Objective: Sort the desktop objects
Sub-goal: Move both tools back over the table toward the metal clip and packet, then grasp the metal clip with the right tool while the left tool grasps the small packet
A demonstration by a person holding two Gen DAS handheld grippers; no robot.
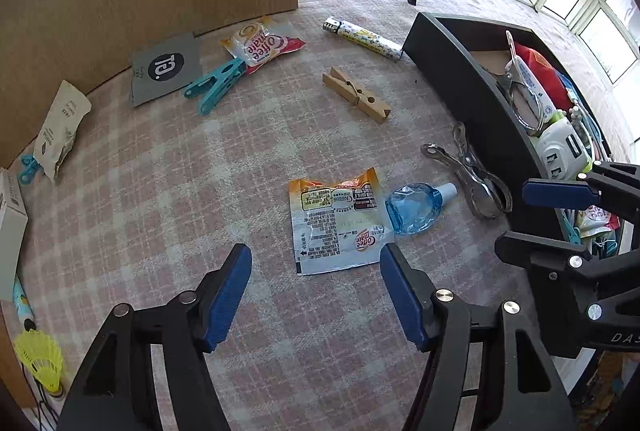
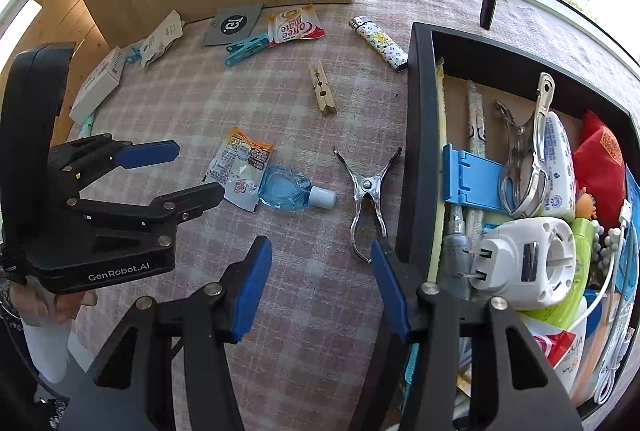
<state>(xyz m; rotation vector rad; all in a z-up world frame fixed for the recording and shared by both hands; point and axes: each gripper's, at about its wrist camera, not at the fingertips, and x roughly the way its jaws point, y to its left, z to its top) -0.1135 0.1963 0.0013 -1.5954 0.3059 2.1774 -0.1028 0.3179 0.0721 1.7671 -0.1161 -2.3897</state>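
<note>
So both tools are hanging over the desk (image 1: pixel 160 171) with its pink checked cloth, and both have their blue-padded jaws spread apart with nothing in them. The left tool (image 1: pixel 316 291) sits low in the left wrist view, just below a flat white and orange coffee creamer sachet (image 1: pixel 336 221) lying mid-frame. Touching the sachet's right edge is a small clear blue plastic bottle with a white cap (image 1: pixel 416 207). The right tool (image 2: pixel 320 287) is low in its own frame, right under a shiny metal clip (image 2: pixel 368 199) lying beside the black storage box (image 2: pixel 412 135), which fills the right side, crammed with stuff. A plain wooden clothespin (image 2: pixel 322 91) lies higher up, mid-frame.
</note>
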